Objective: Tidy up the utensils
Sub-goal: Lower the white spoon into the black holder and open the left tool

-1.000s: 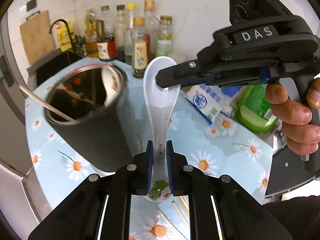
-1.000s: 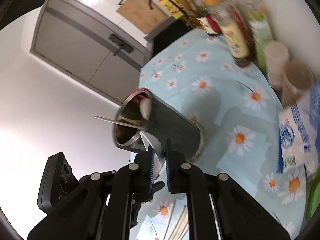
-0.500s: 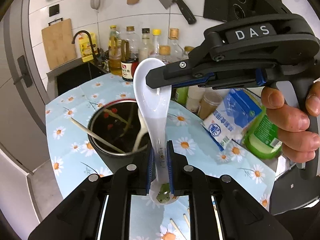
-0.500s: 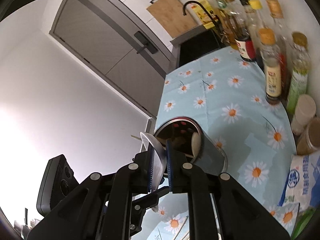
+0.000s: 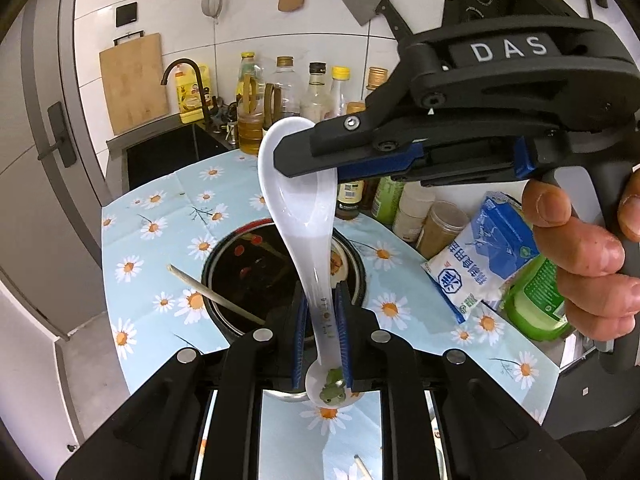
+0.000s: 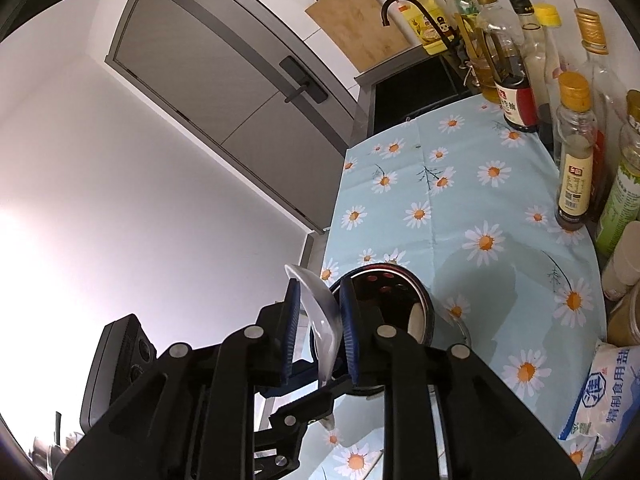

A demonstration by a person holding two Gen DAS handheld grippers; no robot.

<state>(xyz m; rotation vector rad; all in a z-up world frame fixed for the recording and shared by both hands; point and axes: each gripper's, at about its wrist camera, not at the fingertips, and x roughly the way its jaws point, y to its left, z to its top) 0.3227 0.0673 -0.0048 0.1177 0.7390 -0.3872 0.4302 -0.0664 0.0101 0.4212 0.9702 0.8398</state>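
Both claws have lifted the white ceramic spoon (image 5: 298, 200) since 1 second ago: the black utensil holder (image 5: 224, 280), then beside the spoon, now sits below it on the daisy-print worktop (image 5: 160, 216). The left claw (image 5: 322, 328) clamps the spoon's handle above the holder's rim. The right claw (image 6: 320, 320) is opening, its pads easing off the bowl that stands between them over the holder. The spoon is glossy, with a small green frog figure at its handle end. 1 chopstick (image 5: 212, 296) leans out of the holder.
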